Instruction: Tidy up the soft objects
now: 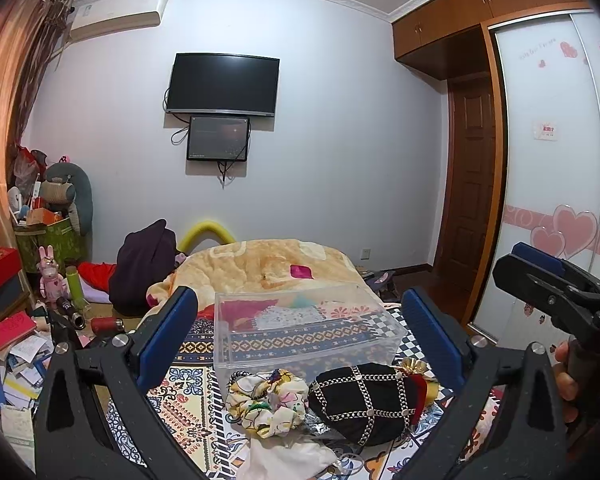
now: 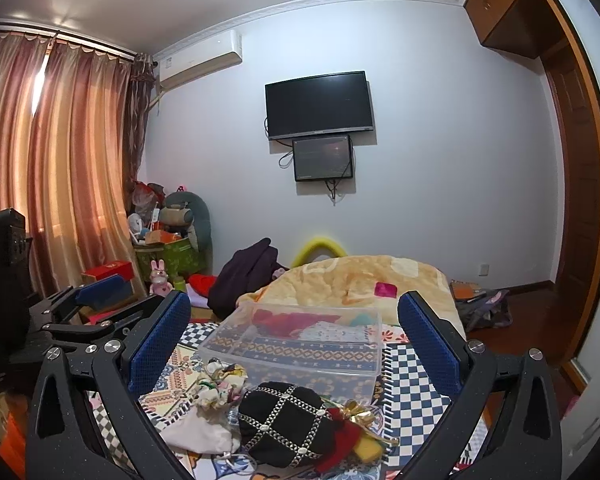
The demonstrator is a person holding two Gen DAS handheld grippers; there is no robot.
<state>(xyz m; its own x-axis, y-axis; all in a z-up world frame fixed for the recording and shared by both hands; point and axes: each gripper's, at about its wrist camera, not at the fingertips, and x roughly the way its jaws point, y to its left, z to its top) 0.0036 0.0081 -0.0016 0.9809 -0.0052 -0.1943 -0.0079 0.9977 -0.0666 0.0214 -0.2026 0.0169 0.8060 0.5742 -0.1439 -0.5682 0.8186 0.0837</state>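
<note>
On the patterned bedcover (image 1: 196, 420), a small heap of soft things lies just in front of a clear plastic box (image 1: 308, 330): a floral scrunchie (image 1: 266, 402) touching a black pouch crossed with silver chains (image 1: 362, 404), a white cloth bag (image 2: 202, 428) below them, and a red-and-gold ornament (image 2: 352, 424) against the pouch's right side. The left gripper (image 1: 302, 332) hangs above the heap with its blue-padded fingers wide apart and nothing between them. The right gripper (image 2: 294, 338) is likewise spread wide and empty, framing the box and the pouch.
</note>
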